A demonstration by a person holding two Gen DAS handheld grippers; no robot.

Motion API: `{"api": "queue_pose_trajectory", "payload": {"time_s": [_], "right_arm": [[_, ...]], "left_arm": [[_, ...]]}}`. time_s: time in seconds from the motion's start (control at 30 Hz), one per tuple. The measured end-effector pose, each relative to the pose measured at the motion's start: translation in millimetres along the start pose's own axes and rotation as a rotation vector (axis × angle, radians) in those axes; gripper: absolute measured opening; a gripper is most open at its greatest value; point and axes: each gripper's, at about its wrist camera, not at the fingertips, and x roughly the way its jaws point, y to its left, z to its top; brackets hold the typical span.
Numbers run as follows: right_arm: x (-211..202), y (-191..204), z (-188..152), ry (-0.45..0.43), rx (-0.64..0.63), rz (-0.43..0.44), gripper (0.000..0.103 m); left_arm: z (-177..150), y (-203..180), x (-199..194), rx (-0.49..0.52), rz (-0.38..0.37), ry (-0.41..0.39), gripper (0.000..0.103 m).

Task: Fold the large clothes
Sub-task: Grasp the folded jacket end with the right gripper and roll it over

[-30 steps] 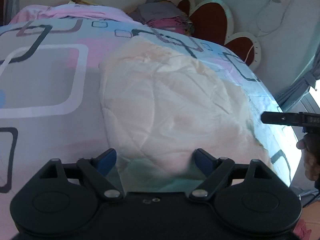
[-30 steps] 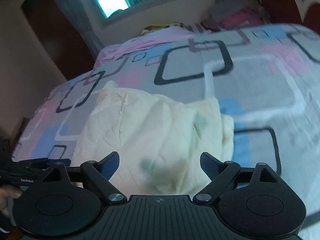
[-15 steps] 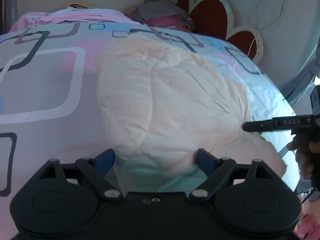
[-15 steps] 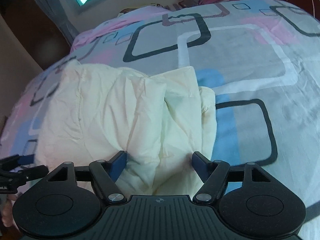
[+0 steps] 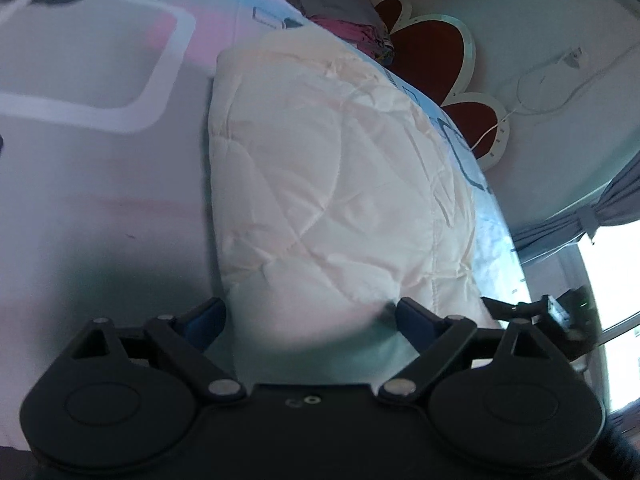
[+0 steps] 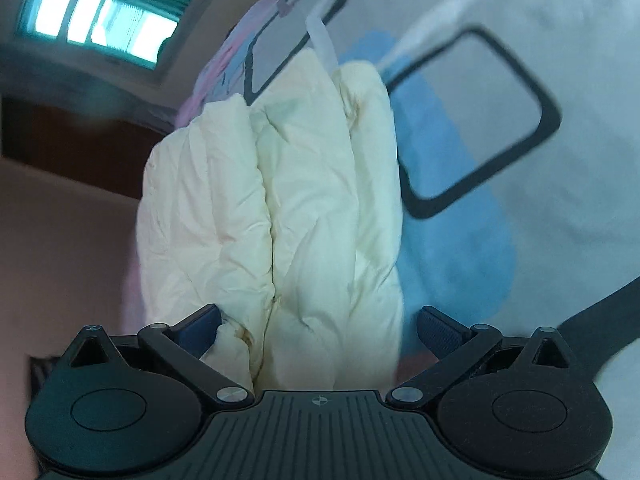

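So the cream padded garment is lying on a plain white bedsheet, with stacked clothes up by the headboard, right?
Not quite: the bedsheet is not plain white. The left wrist view shows it grey with pink and blue patches and dark and white rounded squares. The cream padded garment does lie on it, and stacked clothes sit by the headboard.

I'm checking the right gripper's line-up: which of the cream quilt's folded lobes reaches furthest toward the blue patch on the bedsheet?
The right-hand lobe of the cream quilt: it borders the blue patch, while the left and middle lobes lie away from it.
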Motion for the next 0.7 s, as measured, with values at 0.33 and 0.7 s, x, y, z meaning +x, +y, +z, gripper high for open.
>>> {"api": "queue_pose_trajectory", "payload": {"time_s": [0.33,0.7], "right_arm": [[13.3,-5.5,19.7,0.052,-0.035,0.081,0.103],[52.2,18.5,26.4,0.075,-0.193,0.1,0.094]], "left_arm": [[9.8,9.8,11.0,-0.029,-0.025,-0.002,0.089],[11.1,-4.5,24.6,-0.022,-0.001,-0.054,0.082]]}}
